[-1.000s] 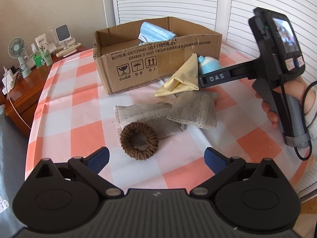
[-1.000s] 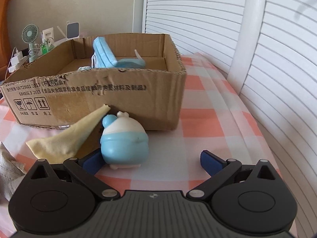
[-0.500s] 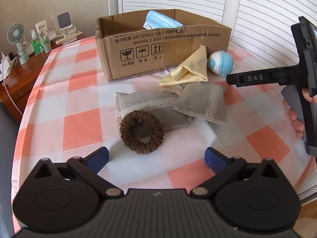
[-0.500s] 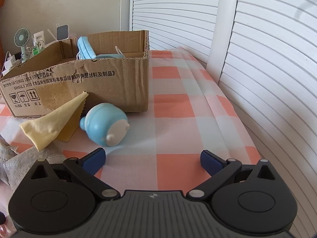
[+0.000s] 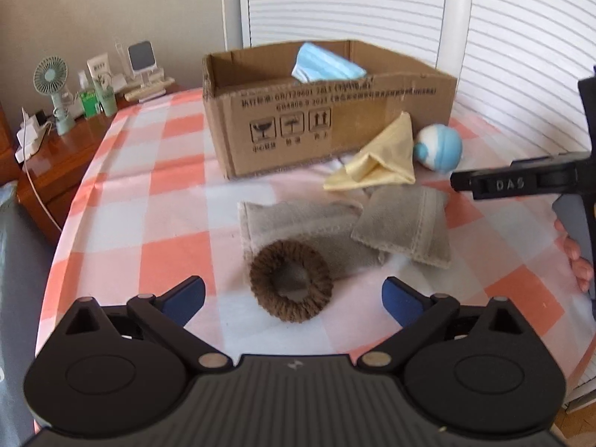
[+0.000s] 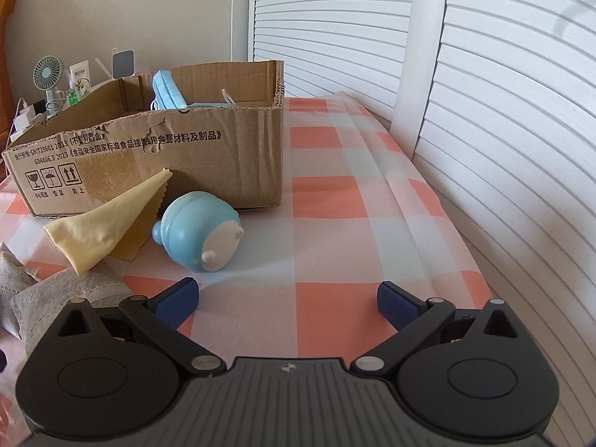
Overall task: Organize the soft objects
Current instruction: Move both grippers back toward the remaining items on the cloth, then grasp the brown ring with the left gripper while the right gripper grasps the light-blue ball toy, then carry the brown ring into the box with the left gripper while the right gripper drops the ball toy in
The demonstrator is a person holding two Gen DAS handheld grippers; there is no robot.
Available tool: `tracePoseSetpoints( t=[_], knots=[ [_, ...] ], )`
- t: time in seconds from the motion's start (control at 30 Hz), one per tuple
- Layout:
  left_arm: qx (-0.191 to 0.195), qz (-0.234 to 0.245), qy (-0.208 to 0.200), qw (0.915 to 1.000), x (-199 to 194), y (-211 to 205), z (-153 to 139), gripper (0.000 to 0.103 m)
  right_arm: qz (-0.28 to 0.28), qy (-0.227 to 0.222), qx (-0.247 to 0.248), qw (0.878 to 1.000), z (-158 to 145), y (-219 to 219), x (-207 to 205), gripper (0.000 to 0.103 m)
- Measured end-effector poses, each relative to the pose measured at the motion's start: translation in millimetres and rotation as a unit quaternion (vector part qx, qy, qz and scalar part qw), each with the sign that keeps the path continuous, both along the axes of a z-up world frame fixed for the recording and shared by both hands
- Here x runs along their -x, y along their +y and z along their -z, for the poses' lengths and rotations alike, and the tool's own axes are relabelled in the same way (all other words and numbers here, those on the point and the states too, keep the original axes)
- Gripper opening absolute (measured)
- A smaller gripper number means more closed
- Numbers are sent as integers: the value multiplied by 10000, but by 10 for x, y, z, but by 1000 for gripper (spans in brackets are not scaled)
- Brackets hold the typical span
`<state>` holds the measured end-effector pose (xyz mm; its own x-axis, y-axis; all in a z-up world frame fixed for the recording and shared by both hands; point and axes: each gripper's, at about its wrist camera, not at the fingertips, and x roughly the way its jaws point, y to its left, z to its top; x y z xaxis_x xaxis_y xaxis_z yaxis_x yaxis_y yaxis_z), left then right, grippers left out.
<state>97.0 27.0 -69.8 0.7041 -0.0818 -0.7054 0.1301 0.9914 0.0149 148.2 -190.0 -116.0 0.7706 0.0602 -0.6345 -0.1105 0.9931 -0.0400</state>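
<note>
On the checked tablecloth [image 5: 149,171], the soft things lie in front of an open cardboard box [image 5: 327,111] that holds a blue face mask [image 5: 327,69]. The left gripper [image 5: 292,296] hovers low and level over the near edge, its 2 blue pads spread wide and holding nothing, with a brown hair scrunchie [image 5: 290,285] lying between them on the cloth. The scrunchie rests partly on 1 of 2 grey pouches [image 5: 404,229]; behind these sits a folded yellow cloth [image 5: 376,162] leaning toward the box. The right gripper [image 6: 287,298] is held level too, jaws spread and empty, pointing past a tipped-over blue toy [image 6: 197,240] just beside the yellow cloth. A hand [image 5: 577,257] grips its handle at the right.
</note>
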Motion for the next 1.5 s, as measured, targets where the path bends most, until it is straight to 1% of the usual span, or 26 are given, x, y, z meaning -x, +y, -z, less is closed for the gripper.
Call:
tracePoseSetpoints(
  t=[0.03,0.07,0.1,0.17,0.23,0.3,0.33,0.37,0.4,0.43,0.53,0.7,0.8,0.87,1.0,1.1,1.17,1.27,1.33,1.4,1.5],
  knots=[
    [36,21,-47,10000,-1,8,-21,99,1,-10,-6,10000,1,-1,7,103],
    [52,18,-69,10000,-11,14,-37,92,-2,-17,-5,10000,1,-1,12,103],
    [31,-19,-85,10000,-17,16,-46,81,-3,-23,-7,10000,1,-1,14,103],
    [-31,-85,-127,9999,-24,15,-50,71,-9,-34,-7,10000,1,-1,25,103],
    [-47,-116,-93,9999,-32,16,-37,67,-16,-41,-12,10000,1,-4,27,103],
    [-13,-109,-73,9999,-26,9,-29,55,-22,-45,-8,10000,1,-5,27,103],
    [7,-85,-70,9999,-24,3,-32,55,-25,-43,-8,10000,0,-5,26,103],
    [4,-45,-75,10000,-20,-7,-35,52,-26,-42,-6,10000,0,-4,26,103],
    [-35,-29,-84,10000,-23,-19,-34,44,-31,-40,-5,10000,-2,-4,25,103],
    [-62,-38,-85,9999,-24,-22,-33,42,-37,-39,-3,10000,-4,-3,26,103],
    [36,-63,-50,10000,-25,11,-46,41,-68,-7,27,10000,-18,6,18,103],
    [91,-91,1,9999,-32,29,-45,41,-435,-42,-73,9990,-63,76,7,102],
    [102,-84,12,9999,-35,31,-33,41,-638,-99,67,9979,-79,177,-36,95],
    [130,-81,21,9999,-36,44,-33,41,-789,-112,154,9967,-82,249,-75,88],
    [198,-75,42,9998,-36,69,-31,41,-1015,-167,285,9943,-73,387,-135,81],
    [242,-64,54,9997,-36,84,-34,41,-1159,-256,352,9923,-74,463,-144,73],
    [228,-26,66,9997,-44,89,-34,40,-1179,-286,387,9919,-81,489,-157,61],
    [254,10,95,9996,-50,107,-53,37,-1123,-295,464,9922,-99,489,-154,60],
    [293,33,116,9995,-53,129,-70,36,-1109,-285,415,9926,-111,450,-128,59],
    [324,74,146,9993,-57,152,-86,35,-1129,-227,360,9927,-127,406,-86,59],
    [347,190,238,9989,-62,181,-112,34,-1212,-185,418,9916,-163,358,11,59]
  ],
)
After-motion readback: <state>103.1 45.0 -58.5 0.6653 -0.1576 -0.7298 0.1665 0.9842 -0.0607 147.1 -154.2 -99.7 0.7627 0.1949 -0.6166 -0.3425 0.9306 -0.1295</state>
